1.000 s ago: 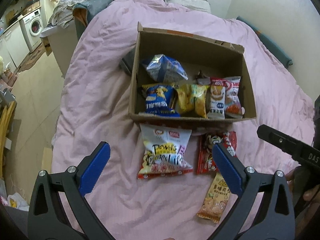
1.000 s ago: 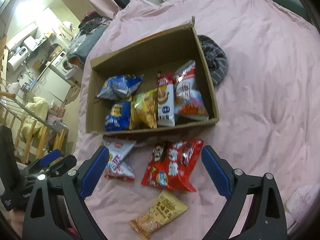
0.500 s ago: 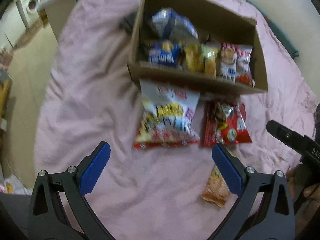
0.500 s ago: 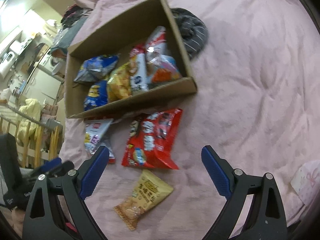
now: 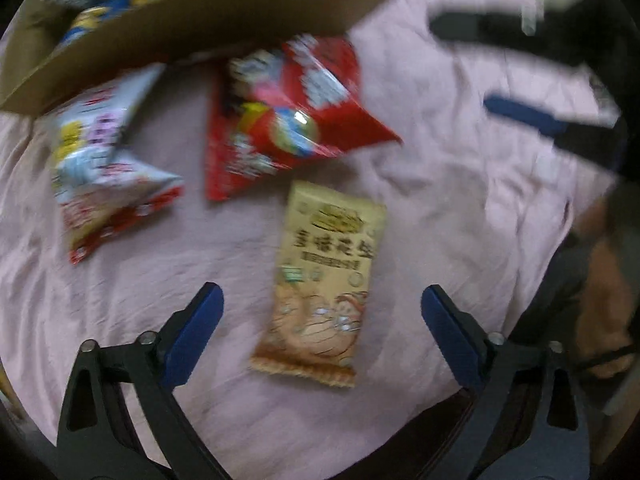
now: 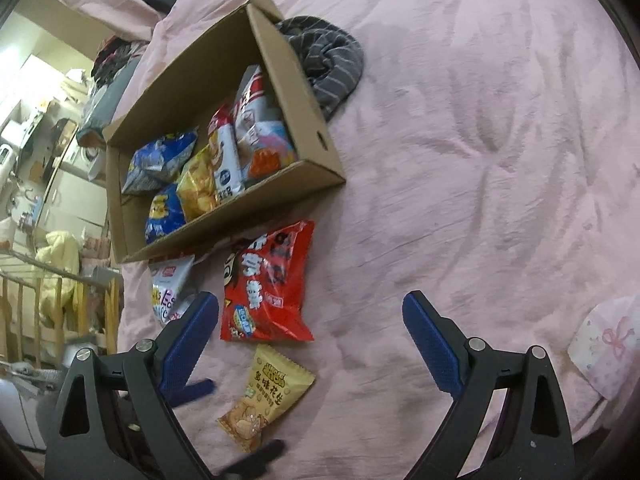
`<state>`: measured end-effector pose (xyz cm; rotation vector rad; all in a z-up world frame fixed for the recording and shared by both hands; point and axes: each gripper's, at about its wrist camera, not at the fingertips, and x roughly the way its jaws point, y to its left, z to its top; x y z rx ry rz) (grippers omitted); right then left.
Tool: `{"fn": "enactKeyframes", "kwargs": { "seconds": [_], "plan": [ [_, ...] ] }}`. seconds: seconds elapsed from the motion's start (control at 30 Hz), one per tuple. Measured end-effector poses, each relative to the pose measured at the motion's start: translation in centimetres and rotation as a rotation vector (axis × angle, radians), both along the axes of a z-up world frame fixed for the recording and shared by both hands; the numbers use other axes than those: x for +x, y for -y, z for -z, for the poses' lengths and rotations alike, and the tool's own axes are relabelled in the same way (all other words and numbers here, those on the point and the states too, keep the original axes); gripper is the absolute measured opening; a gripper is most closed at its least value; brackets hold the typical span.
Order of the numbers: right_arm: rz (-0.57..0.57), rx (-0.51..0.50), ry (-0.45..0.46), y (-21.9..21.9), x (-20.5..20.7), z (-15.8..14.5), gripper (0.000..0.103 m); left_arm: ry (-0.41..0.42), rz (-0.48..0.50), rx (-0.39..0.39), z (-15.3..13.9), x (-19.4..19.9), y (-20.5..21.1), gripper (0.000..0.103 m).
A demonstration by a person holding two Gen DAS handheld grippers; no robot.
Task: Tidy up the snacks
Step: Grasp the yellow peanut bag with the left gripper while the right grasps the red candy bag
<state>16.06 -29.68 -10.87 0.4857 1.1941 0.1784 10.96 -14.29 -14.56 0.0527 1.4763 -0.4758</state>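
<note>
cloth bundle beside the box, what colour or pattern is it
The cloth bundle is dark grey with thin pale stripes, clearest in the right wrist view.

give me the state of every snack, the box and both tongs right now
brown cardboard box: open-topped, holding snack bags
red snack bag: flat on the pink bedspread, outside the box
white snack bag: on the bedspread, partly under the box edge
tan peanut packet: flat, between the left tongs
left tongs: closing, not touching the packet
right tongs: open, empty

Pink bedspread (image 6: 460, 160); red snack bag (image 6: 266, 284); tan peanut packet (image 5: 324, 280); grey striped cloth (image 6: 328, 64)
</note>
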Motion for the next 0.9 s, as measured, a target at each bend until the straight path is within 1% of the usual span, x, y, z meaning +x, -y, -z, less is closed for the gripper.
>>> {"fn": "enactKeyframes", "kwargs": {
  "seconds": [0.07,0.1,0.17,0.23,0.3,0.33,0.37,0.4,0.5,0.63,0.73,0.9],
  "plan": [
    [0.008,-0.004,0.002,0.3,0.1,-0.1,0.096,-0.032,0.043,0.024,1.2,-0.4,1.4,0.091],
    [0.011,-0.004,0.002,0.5,0.1,-0.1,0.096,-0.036,0.068,0.050,1.7,-0.6,2.0,0.091],
    [0.019,0.002,-0.001,0.8,0.2,-0.1,0.096,-0.011,0.089,0.083,1.9,-0.9,2.6,0.089],
    [0.025,0.001,-0.002,1.0,0.2,-0.1,0.096,0.018,0.100,0.108,1.8,-1.3,3.0,0.077],
    [0.024,0.003,-0.009,1.0,0.4,0.0,0.096,0.043,0.111,0.136,1.6,-1.5,3.1,0.051],
    [0.024,0.005,-0.011,1.0,0.4,0.0,0.096,0.050,0.117,0.139,1.3,-1.5,3.3,0.042],
    [0.023,0.007,-0.012,0.9,0.4,0.0,0.096,0.051,0.120,0.139,1.1,-1.4,3.3,0.036],
    [0.021,0.009,-0.013,0.8,0.5,0.0,0.096,0.051,0.118,0.135,0.9,-1.5,3.2,0.033],
    [0.010,0.003,-0.011,0.4,0.6,-0.1,0.096,0.050,0.111,0.134,0.2,-1.8,2.9,0.030],
    [0.008,0.003,-0.015,0.2,0.7,0.0,0.096,0.065,0.079,0.132,-1.7,-1.9,1.0,0.029],
    [0.007,0.003,-0.015,0.1,0.7,0.0,0.096,0.081,0.022,0.113,-3.8,-1.3,-1.4,0.029],
    [0.006,0.009,-0.016,-0.2,0.8,0.1,0.096,0.154,-0.103,0.101,-7.5,-0.2,-6.2,0.029]
  ]
}}
